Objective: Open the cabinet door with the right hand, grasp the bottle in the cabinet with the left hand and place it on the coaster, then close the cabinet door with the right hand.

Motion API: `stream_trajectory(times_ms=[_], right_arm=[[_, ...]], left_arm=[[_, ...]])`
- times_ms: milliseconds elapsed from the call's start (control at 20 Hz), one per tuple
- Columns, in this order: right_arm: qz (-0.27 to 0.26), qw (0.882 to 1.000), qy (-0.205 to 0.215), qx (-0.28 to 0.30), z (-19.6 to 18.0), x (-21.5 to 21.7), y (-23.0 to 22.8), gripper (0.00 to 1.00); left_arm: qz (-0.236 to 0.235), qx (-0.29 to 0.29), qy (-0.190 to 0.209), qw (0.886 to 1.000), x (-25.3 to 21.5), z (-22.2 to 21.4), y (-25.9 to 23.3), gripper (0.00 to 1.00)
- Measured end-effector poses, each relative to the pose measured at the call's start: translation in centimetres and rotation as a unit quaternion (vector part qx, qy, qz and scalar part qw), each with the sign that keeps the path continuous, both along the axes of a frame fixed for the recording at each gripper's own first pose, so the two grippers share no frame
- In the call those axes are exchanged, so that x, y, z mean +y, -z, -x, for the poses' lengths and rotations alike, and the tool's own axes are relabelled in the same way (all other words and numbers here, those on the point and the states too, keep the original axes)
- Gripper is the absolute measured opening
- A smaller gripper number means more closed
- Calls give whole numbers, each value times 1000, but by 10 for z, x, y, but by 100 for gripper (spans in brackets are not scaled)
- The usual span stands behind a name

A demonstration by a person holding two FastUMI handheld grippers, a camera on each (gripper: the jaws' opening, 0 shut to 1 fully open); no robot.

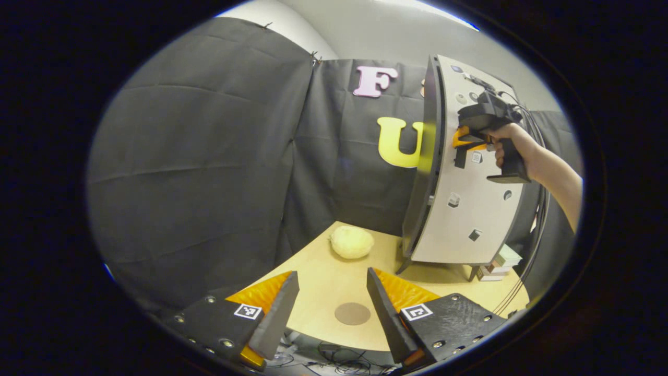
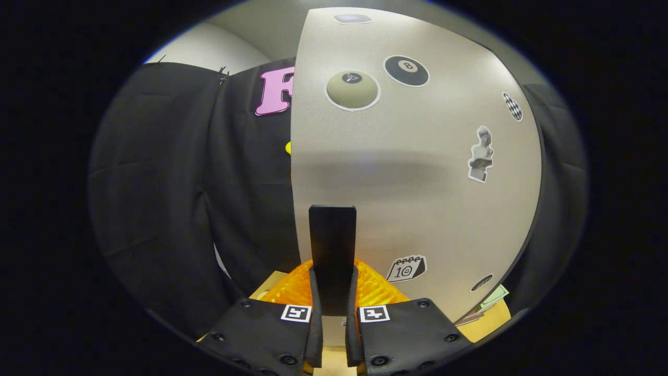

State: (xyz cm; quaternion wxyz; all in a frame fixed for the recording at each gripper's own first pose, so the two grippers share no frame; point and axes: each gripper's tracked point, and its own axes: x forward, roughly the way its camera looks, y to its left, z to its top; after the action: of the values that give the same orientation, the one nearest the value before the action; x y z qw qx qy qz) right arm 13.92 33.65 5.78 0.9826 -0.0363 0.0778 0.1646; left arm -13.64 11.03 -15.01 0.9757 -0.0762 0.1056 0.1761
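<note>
A white cabinet door (image 1: 469, 219) with small stickers stands at the back right of the tan table (image 1: 323, 282). Far off in the left gripper view, a hand holds my right gripper (image 1: 462, 146) against the door's left edge. In the right gripper view the door (image 2: 417, 183) is very close, and my right gripper (image 2: 332, 277) is shut on its upright black handle (image 2: 332, 235). My left gripper (image 1: 332, 274) hangs open over the table's near edge, above a round brown coaster (image 1: 352, 313). The cabinet's inside is hidden, so I cannot tell whether the door is ajar.
A cream fuzzy ball (image 1: 352, 242) lies on the table left of the cabinet. A few stacked books (image 1: 498, 263) sit beside the cabinet's foot at the right. Cables (image 1: 344, 360) hang below the table's front edge. Black cloth walls close in the left and back.
</note>
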Motion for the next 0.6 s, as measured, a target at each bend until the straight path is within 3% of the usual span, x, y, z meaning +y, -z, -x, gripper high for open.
stream_trajectory(times_ms=[600], right_arm=[[-10, 999, -54, 0, 72, -46, 4, 20]], left_arm=[[-2, 2, 40, 999, -47, -6, 3, 79]])
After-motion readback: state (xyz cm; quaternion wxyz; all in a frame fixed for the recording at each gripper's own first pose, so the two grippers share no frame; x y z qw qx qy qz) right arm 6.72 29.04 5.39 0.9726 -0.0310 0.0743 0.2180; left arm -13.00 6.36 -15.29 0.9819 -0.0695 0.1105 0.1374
